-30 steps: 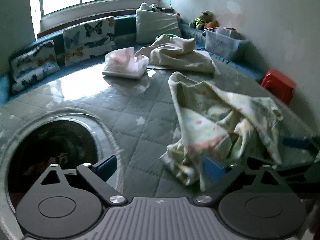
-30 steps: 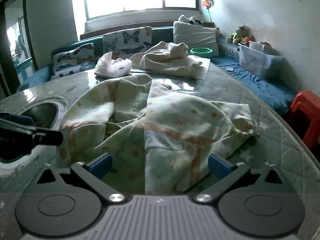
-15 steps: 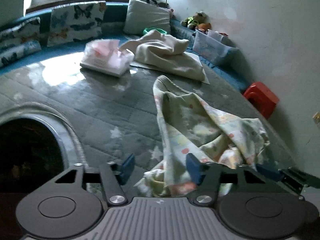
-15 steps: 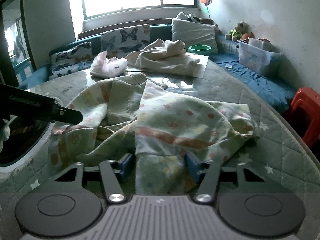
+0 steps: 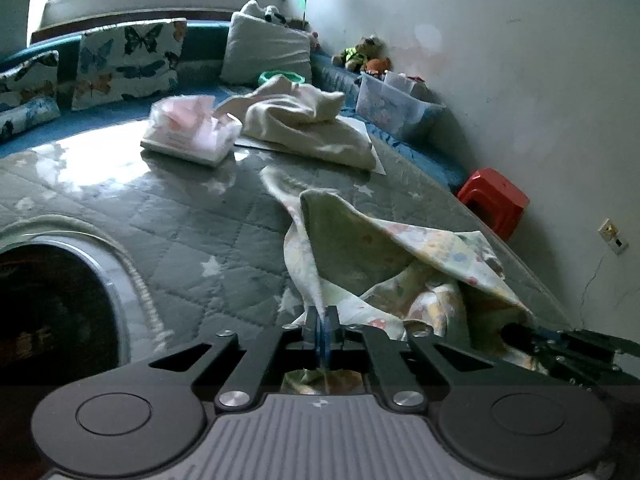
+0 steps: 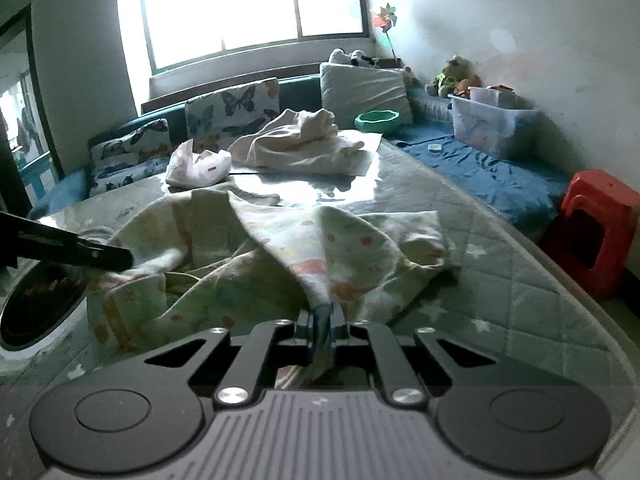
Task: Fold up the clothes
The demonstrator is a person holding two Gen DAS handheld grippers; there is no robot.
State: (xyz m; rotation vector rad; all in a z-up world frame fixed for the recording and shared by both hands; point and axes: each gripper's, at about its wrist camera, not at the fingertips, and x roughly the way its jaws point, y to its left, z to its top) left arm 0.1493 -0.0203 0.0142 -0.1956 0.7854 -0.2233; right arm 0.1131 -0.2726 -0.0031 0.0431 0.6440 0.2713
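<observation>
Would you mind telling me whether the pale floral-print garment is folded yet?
Not yet: the pale floral-print garment lies crumpled in loose ridges, pinched by the left gripper and right gripper.

Butterfly cushions (image 6: 232, 106) under the window, green bowl (image 6: 377, 121), clear storage bin (image 6: 490, 123), red stool (image 6: 596, 232), pinwheel (image 6: 384, 20)

No words, brands or numbers can be read in either view. The pink-white bag (image 6: 198, 166) carries a small dark label — too blurred to make out — and the left gripper (image 6: 120, 258) shows only faint, unreadable marks.
</observation>
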